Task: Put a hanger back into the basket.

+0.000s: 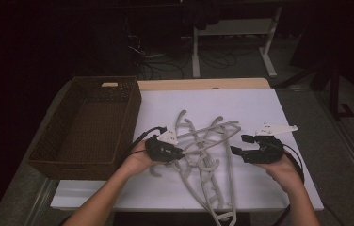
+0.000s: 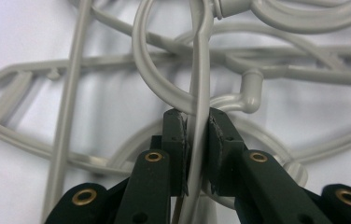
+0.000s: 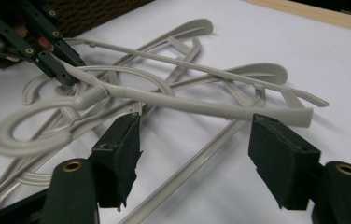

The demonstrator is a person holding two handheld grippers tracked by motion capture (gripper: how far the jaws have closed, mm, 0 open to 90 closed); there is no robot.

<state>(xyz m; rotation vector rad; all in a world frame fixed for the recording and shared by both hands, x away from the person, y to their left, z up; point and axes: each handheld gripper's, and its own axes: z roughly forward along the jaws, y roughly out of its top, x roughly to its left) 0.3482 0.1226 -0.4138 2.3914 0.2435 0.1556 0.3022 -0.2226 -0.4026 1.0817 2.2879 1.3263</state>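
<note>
1. Grey plastic hangers (image 1: 203, 155) tangled mid-table, near front edge.
2. Left gripper (image 1: 177, 153) clamped on one hanger's thin bar (image 2: 200, 84).
3. Right gripper (image 1: 238, 149) jaws apart, empty.
4. Light, stiff, slippery, snag-prone; grip bar near hook.

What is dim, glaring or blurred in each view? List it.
High view: dim, the room behind near black, only the white table lit. Left gripper view: table blown out to white, the hangers soft farther back. Right gripper view: even light, the near black pads slightly blurred.
</note>
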